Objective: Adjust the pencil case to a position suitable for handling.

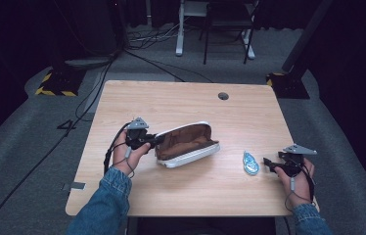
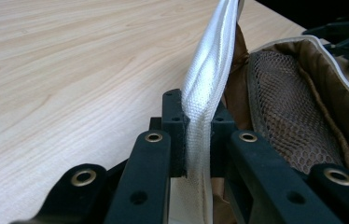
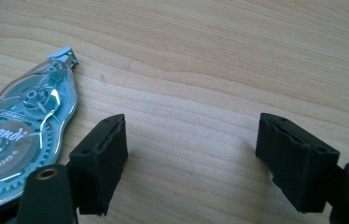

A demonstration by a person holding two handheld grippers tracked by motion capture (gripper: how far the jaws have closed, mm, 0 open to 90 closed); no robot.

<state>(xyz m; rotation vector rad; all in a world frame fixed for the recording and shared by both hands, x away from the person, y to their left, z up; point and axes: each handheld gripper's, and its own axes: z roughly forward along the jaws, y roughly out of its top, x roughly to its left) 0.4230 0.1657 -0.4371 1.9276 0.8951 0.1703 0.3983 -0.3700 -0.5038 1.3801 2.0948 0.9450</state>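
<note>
**Pouch rim pinched, tape roller waiting**

While pinching the white rim of the soft pencil pouch with the left claw, near the desk middle; limp fabric, best held at the piping. Right claw spread, empty, beside the light, slippery correction tape toward the right edge.

One wooden table with one round cable hole. One open white pencil case with brown lining, one mesh pocket inside it. One blue correction tape dispenser. Two handheld grippers: left gripper, right gripper, two black jaws each. Two hands, two denim sleeves. Two yellow-black striped stand bases on the floor behind.
</note>
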